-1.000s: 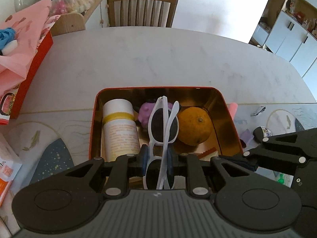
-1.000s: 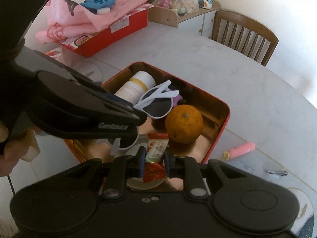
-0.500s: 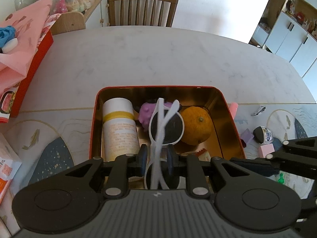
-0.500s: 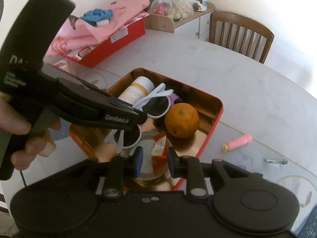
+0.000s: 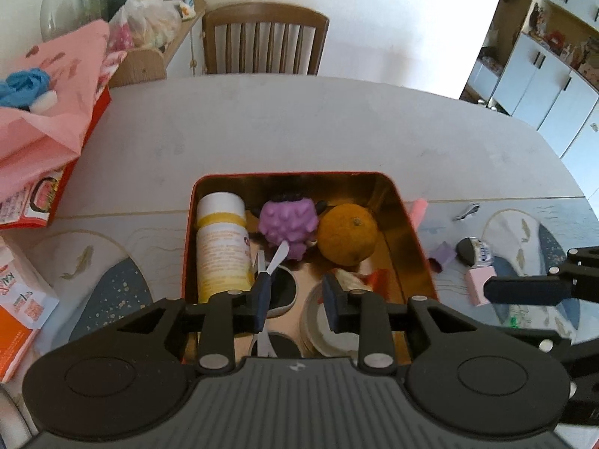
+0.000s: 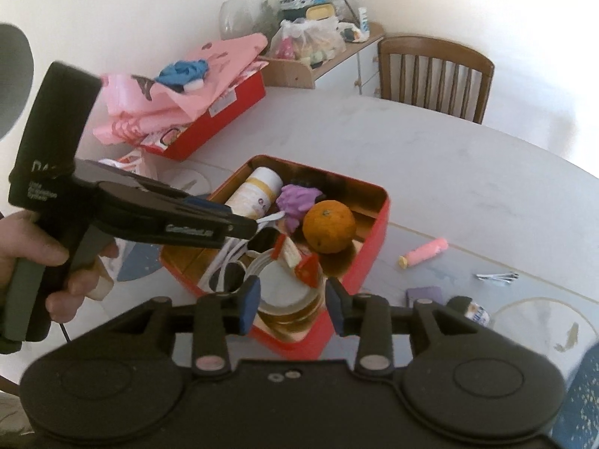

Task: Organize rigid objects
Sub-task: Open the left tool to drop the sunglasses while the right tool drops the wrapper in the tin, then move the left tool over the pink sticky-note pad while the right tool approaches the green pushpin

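Observation:
A red tin (image 5: 295, 175) with a gold inside holds a white bottle (image 5: 222, 247), a purple toy (image 5: 290, 222), an orange (image 5: 348, 234), white sunglasses (image 5: 281, 286), a red snack packet (image 6: 305, 265) and a white-lidded jar (image 6: 284, 292). My left gripper (image 5: 295, 301) hangs over the tin's near end, its jaws opening. The sunglasses lie below its left finger, free of both pads. My right gripper (image 6: 292, 301) is also opening above the jar and the packet, pressing on neither. In the right wrist view the left gripper (image 6: 243, 228) reaches in from the left, held by a hand.
On the table right of the tin (image 6: 378, 232) lie a pink tube (image 6: 423, 252), a hair clip (image 6: 498, 277), a purple piece (image 6: 425, 293) and a small bottle (image 6: 471, 308). A red box (image 6: 224, 119) under pink cloth stands far left. A wooden chair (image 5: 264, 41) stands behind.
The left gripper let go of the sunglasses, which dropped flat into the tin. The right gripper released the snack packet. Both grippers opened and drew up and back.

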